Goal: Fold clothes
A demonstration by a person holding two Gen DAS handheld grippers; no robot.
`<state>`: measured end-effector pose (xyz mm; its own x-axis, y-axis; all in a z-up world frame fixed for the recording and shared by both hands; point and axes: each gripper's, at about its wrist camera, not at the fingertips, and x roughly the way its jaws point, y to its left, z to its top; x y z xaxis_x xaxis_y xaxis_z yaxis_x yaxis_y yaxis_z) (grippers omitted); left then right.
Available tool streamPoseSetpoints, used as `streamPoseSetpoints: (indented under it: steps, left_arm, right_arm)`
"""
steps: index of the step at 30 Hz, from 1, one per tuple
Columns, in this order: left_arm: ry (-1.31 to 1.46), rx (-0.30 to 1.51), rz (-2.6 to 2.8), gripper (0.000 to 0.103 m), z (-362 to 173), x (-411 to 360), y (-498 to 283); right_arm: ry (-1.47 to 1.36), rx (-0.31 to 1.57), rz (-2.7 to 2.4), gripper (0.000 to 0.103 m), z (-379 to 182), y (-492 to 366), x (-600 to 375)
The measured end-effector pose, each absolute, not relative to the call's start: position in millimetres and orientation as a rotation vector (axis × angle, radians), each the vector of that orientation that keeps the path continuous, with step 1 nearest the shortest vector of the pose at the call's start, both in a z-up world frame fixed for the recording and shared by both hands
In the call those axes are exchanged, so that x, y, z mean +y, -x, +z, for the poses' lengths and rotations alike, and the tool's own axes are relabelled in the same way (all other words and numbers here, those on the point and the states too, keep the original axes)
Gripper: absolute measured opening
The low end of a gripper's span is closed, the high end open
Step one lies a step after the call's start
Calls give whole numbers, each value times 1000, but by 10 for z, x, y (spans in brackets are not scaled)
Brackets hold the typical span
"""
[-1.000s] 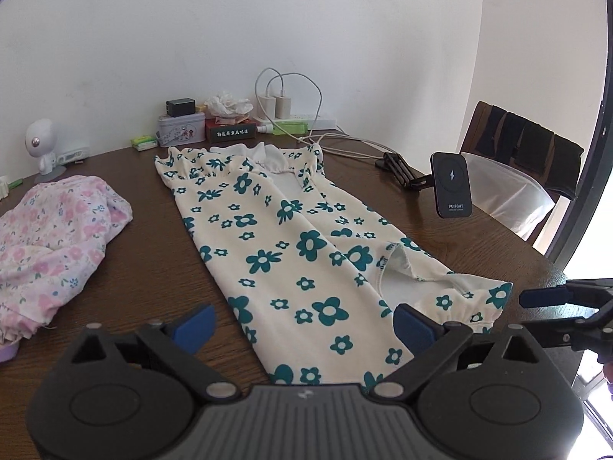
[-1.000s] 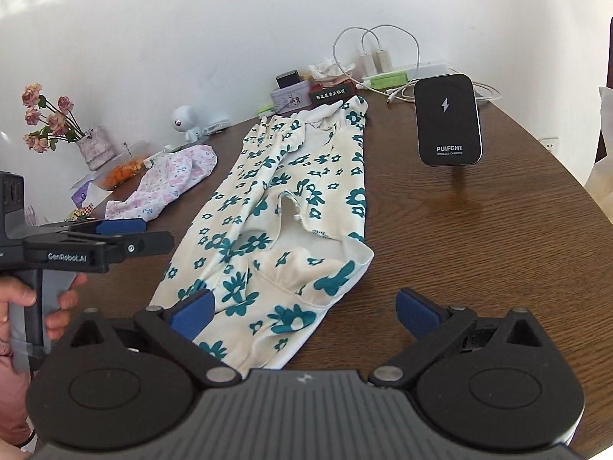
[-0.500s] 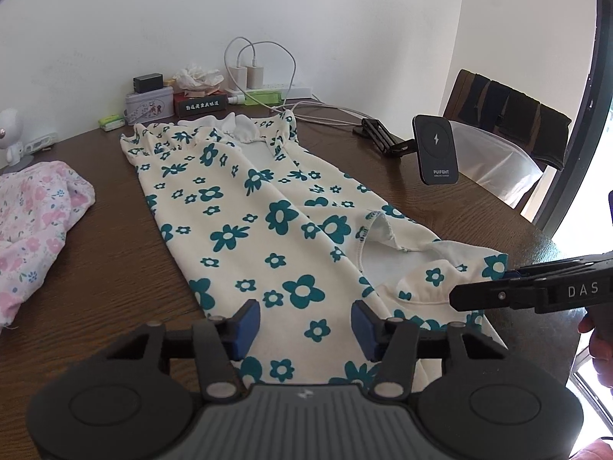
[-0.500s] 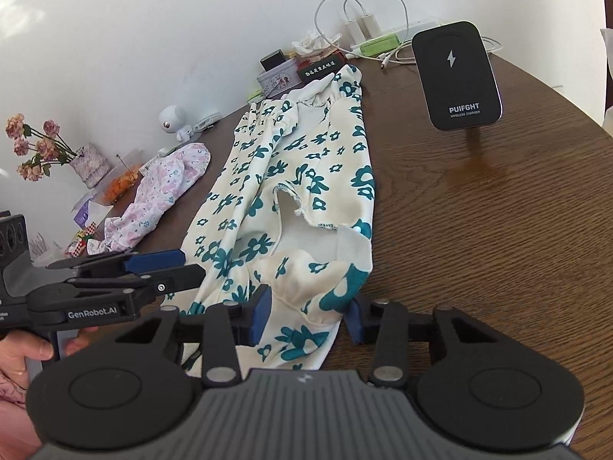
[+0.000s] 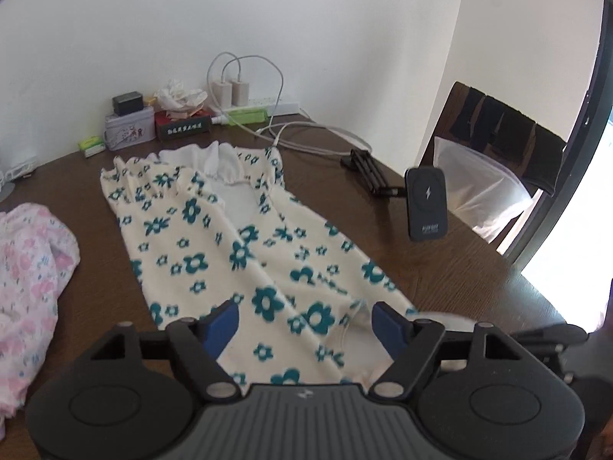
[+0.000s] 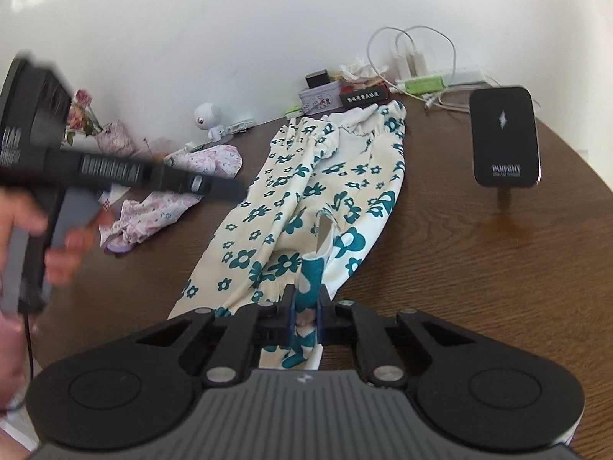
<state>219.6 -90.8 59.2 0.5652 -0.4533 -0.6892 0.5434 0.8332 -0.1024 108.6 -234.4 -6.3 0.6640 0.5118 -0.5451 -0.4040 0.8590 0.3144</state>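
A tissue box with crumpled tissue sits by the white wall on the brown wooden table. The floral trousers lie flat there; the right gripper, just closed, pinches their near hem, while the left gripper has just been spreading and hovers released, cloth beneath it.

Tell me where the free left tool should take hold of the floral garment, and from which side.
Grip the near hem corner of the floral garment on its bare left edge, coming in low from the table side. The right tool is already shut on the other near corner, and the left tool stands open above the cloth.
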Motion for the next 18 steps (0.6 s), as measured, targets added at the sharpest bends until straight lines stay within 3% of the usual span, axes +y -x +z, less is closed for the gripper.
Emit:
streamPoseSetpoints:
  steps: [6, 11, 18]
  left_arm:
    - [-248, 838, -397, 83, 726, -1729, -3306]
    - [-404, 937, -264, 76, 274, -2316, -3942]
    - [-582, 974, -168, 75, -134, -2720, -4275]
  right_arm:
    - [-67, 617, 596, 9, 22, -1076, -2209]
    - [-63, 601, 673, 9, 41, -1151, -2199]
    - [-16, 535, 770, 9, 83, -1221, -2141]
